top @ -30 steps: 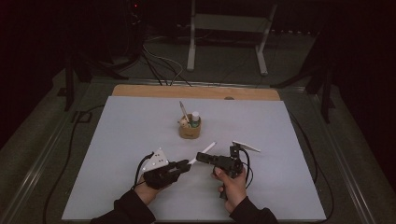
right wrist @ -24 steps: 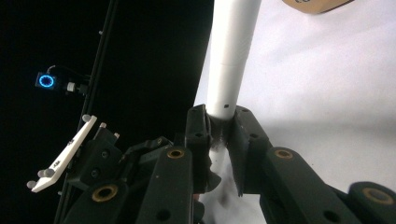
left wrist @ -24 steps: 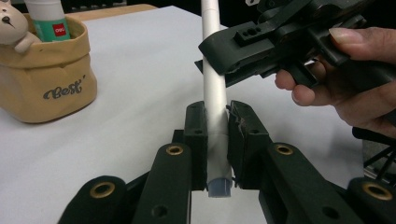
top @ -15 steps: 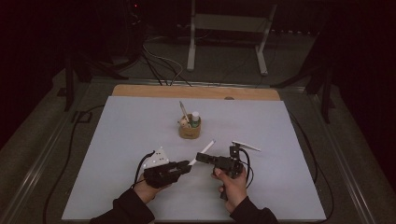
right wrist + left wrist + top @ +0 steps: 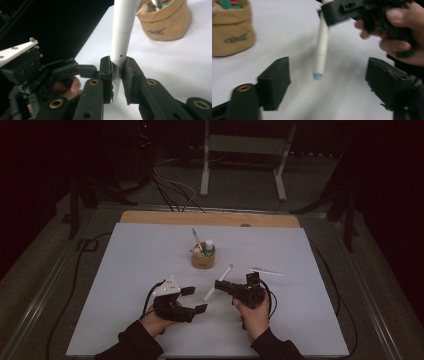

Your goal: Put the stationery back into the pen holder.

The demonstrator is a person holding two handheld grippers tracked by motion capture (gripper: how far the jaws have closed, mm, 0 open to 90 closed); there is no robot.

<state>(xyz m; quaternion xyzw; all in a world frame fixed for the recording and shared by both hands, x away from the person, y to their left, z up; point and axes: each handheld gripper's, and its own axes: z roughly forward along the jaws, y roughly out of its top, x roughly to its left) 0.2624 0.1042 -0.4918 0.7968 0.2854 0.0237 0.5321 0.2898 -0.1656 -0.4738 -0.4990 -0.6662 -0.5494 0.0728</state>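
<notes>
A white pen (image 5: 219, 281) slants across the white table top (image 5: 130, 270), its blue-tipped lower end (image 5: 318, 76) toward my left hand. My right gripper (image 5: 219, 285) is shut on the pen's middle (image 5: 119, 53), the pads pressing its barrel. My left gripper (image 5: 196, 299) is open and its jaws have just been opening. In the left gripper view the pen's lower end hangs between the wide jaws (image 5: 329, 75) without touching either. The right gripper (image 5: 338, 11) shows at the top of that view. A tan cup (image 5: 202, 258) with pens stands behind both grippers.
A thin white stick (image 5: 265, 271) lies on the table right of the cup. The tan cup (image 5: 165, 22) is close beyond the held pen. A wooden strip (image 5: 210, 218) edges the table's far side, and cables run on the floor at both sides.
My left gripper's jaws have spread apart and let go of the pen's lower end. The right gripper keeps its grip, and both hands stay where they were.
</notes>
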